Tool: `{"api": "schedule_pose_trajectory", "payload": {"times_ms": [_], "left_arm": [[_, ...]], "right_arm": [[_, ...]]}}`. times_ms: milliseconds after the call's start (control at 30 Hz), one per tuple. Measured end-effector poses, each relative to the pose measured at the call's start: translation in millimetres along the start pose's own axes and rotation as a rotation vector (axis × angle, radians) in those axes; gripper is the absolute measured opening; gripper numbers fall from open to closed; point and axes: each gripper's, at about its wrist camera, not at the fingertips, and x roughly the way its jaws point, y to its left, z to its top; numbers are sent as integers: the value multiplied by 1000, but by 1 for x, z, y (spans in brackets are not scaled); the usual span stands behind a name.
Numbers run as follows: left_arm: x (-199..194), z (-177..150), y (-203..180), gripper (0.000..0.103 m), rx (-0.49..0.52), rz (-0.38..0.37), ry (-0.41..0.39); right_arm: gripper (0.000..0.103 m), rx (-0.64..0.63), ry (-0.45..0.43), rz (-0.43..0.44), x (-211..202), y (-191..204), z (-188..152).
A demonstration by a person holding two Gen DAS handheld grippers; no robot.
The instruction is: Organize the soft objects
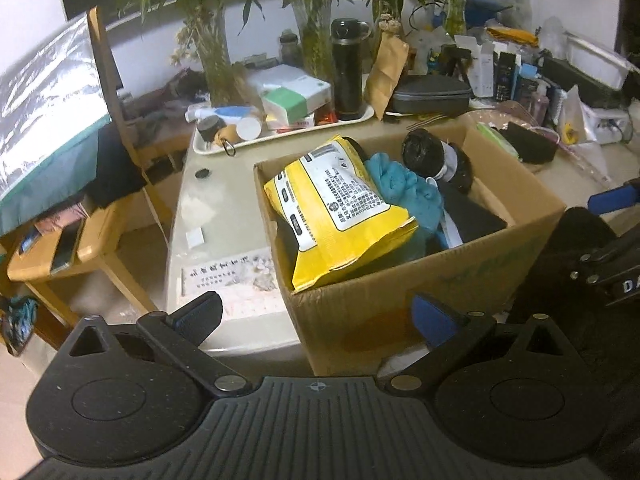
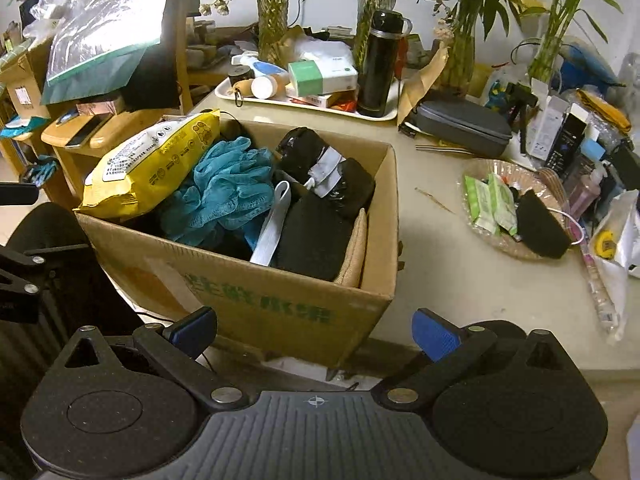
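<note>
A cardboard box (image 1: 472,276) (image 2: 256,300) stands on the beige table. It holds a yellow wipes pack (image 1: 340,212) (image 2: 156,164), a teal mesh sponge (image 1: 404,188) (image 2: 224,192), black soft bundles (image 2: 320,160), a black cloth (image 2: 312,240) and a white strap (image 2: 274,224). My left gripper (image 1: 316,316) is open and empty, in front of the box's near left corner. My right gripper (image 2: 314,330) is open and empty, in front of the box's near wall. The right gripper also shows at the right edge of the left wrist view (image 1: 600,256).
A white tray (image 2: 304,102) with bottles, boxes and a black flask (image 2: 378,64) stands behind the box. A grey case (image 2: 464,126) and a wicker basket (image 2: 554,178) with green packets and a black pouch (image 2: 540,226) lie to the right. Wooden chairs (image 1: 80,248) stand on the left.
</note>
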Motion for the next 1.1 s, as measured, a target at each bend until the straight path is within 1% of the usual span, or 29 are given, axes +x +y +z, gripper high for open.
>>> {"api": "schedule_pose_trajectory", "payload": {"times_ms": [67, 133, 200, 367, 600, 700, 1100], "left_arm": [[0, 0, 5, 103, -39, -23, 11], [1, 1, 13, 103, -97, -63, 34], [1, 2, 18, 103, -129, -80, 44], [4, 3, 17, 103, -121, -33, 72], [5, 3, 15, 103, -101, -25, 80], [6, 3, 15, 103, -97, -17, 86], [9, 2, 14, 103, -95, 9, 106]], "right_arm": [[103, 4, 2, -18, -1, 0, 1], [103, 21, -2, -38, -1, 0, 2], [103, 42, -3, -37, -1, -2, 4], [103, 66, 7, -27, 1, -3, 3], [103, 59, 45, -51, 8, 4, 1], [103, 80, 69, -57, 13, 1, 1], [103, 81, 80, -64, 17, 1, 1]]}}
